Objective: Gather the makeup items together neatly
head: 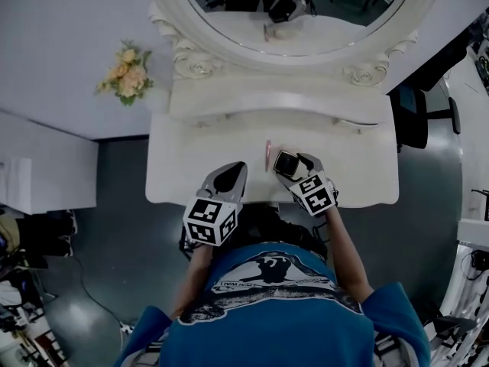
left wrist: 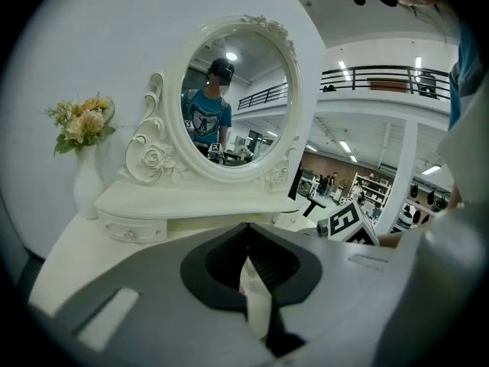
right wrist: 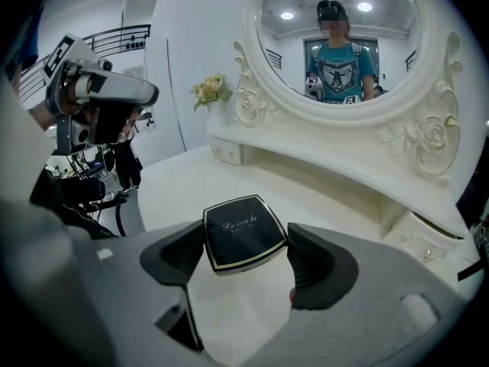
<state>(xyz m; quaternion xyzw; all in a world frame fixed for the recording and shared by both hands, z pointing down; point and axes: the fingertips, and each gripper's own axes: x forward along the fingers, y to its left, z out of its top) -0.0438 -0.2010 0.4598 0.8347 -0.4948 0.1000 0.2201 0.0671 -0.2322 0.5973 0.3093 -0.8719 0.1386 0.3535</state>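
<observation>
A black compact (right wrist: 241,235) with a gold edge and script on its lid is clamped between the jaws of the right gripper (right wrist: 246,245), one dark pad being pressed against each of its sides. The jaws are set wide to take it. The compact is held tilted, over the front part of the white table (head: 359,167), near the middle of its width. A small pink item (head: 267,156) is seen on the table just to the left of the compact; what it is cannot be told. The left gripper (left wrist: 246,232) is held just beside the right one, over the front edge of the table, and its jaws are brought together at the tips, with nothing gripped between them. An oval mirror (right wrist: 336,37) in a carved white frame is mounted at the back of the table, above a raised shelf with small drawers, and the person in a blue shirt is reflected in it. A bunch of pale flowers (left wrist: 80,121) in a white vase (left wrist: 85,186) is stood at the left end of the table.
</observation>
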